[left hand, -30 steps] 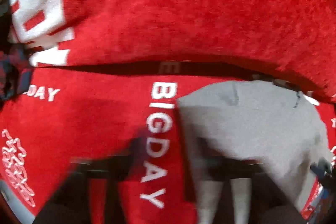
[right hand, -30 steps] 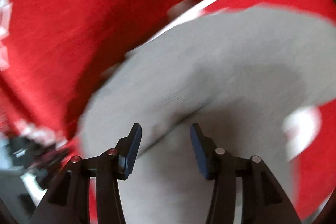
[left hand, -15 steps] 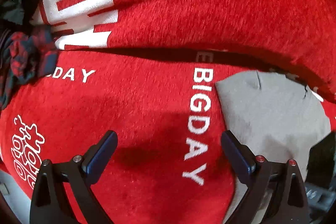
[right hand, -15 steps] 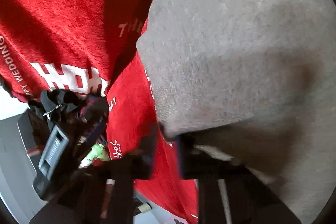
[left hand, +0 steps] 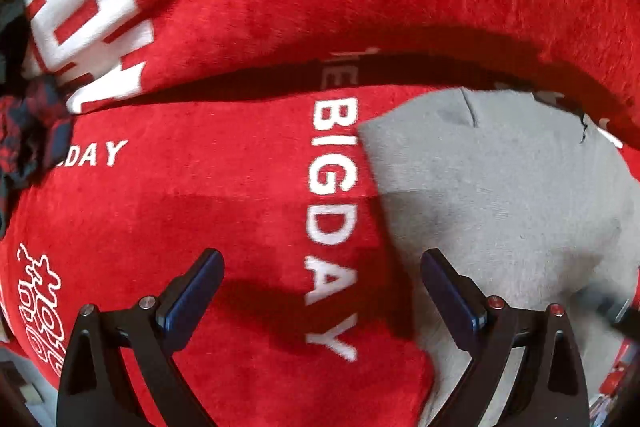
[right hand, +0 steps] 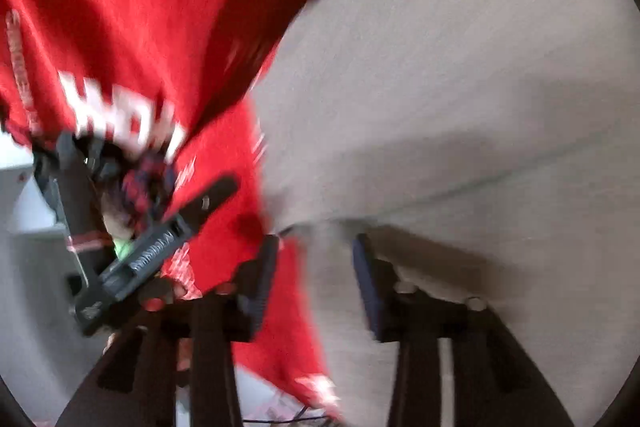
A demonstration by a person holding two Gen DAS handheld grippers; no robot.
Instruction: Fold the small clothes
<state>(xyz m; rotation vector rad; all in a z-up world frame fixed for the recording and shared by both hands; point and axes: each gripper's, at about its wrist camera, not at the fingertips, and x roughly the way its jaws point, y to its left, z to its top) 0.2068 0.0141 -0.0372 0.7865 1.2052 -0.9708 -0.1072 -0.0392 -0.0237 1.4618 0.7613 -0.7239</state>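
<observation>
Grey garment (left hand: 500, 195): a small grey knit piece lying flat on the red cloth (left hand: 224, 211), which covers whatever surface carries it; its left edge runs just beside the white lettering "BIG DAY" (left hand: 330, 227) printed on that cloth. A fold line crosses the garment in my right wrist view (right hand: 460, 107).

My left tongs (left hand: 320, 291): released, jaws wide apart, hovering over the lettering; the right pad (left hand: 448, 295) stands above the garment's left edge, the left pad above bare red cloth. Nothing lies between them.

My right tongs (right hand: 314, 279): jaws have just been opening (the view is blurred); the pads stand apart over the garment's near left edge, and I see no cloth pinched between them.

Toward the red cloth's far left edge sits a crumpled dark plaid item (left hand: 28, 131), beside a large white block print (left hand: 84, 11).
</observation>
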